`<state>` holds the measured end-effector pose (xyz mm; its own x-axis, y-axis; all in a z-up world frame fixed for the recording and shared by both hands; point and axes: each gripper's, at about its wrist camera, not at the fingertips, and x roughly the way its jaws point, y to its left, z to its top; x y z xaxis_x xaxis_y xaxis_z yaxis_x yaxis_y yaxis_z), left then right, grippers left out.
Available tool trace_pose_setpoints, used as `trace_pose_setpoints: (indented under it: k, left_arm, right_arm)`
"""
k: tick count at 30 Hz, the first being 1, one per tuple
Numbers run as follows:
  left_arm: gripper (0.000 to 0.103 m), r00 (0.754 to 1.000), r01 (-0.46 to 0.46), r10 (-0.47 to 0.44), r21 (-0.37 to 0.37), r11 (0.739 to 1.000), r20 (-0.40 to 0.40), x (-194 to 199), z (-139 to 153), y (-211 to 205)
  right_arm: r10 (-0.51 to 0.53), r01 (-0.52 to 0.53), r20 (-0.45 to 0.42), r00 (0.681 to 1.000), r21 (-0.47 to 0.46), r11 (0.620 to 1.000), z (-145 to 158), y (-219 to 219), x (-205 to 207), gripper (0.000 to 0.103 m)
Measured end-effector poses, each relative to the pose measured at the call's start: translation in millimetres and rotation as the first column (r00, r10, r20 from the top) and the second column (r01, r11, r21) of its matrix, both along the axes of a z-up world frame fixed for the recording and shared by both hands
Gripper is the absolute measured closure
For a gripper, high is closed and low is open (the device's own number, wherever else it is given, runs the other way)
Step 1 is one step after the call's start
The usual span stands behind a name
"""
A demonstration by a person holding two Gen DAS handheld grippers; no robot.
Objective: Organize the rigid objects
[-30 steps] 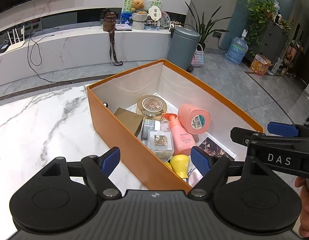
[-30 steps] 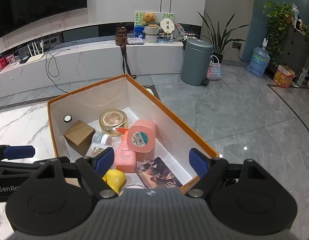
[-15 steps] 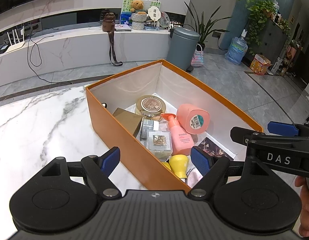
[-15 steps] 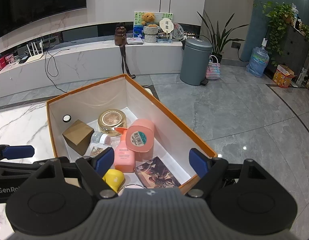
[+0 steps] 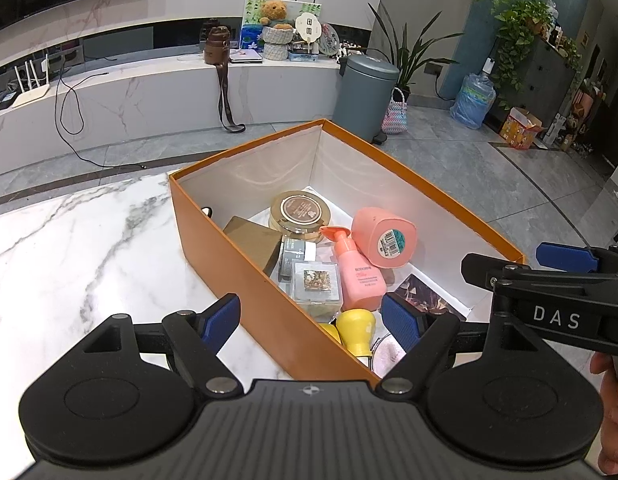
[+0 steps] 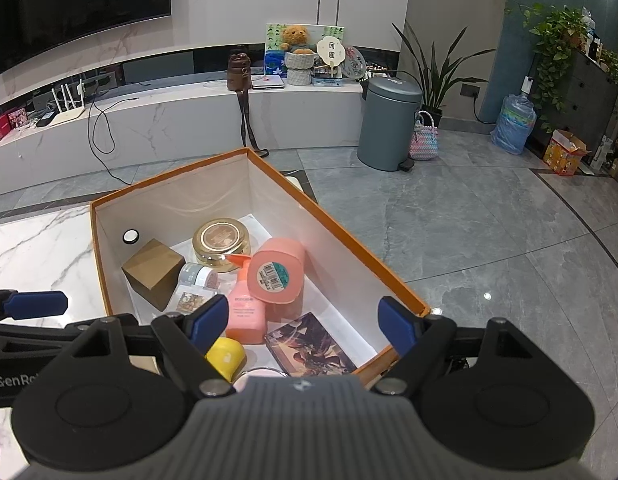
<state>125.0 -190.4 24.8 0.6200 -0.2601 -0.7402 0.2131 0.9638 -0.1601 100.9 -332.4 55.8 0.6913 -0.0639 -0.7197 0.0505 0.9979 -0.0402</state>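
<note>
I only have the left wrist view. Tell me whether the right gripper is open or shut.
Observer: The right gripper is open. Nothing sits between its blue pads, and it hangs over the near end of the orange box.
Operator: My own right pad covers part of a dark card. Describe how it lies.
Observer: The dark picture card lies flat on the box floor, next to the pink pump bottle.
Operator: I see only a dark arc on the left wall. Identify it.
Observer: It is a small white disc with a black ring, on the inside of that wall above the brown box.
</note>
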Motion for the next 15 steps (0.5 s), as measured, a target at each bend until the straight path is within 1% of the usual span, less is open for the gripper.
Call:
trace_pose_setpoints:
  k: [10,15]
  left_arm:
    - [0.009,1.0,-0.001,0.001,-0.007,1.0,-0.009,0.3,0.4,-1.6]
    - [0.009,1.0,0.007,-0.007,0.006,1.0,0.025,-0.9,0.3,-4.0]
  right_arm:
    - [-0.013,0.013,-0.003,1.0,-0.005,1.0,3.8,0.6,-2.5,0.022]
    - [-0.019,0.019,-0.003,1.0,-0.003,1.0,3.9,1.1,-2.9,0.022]
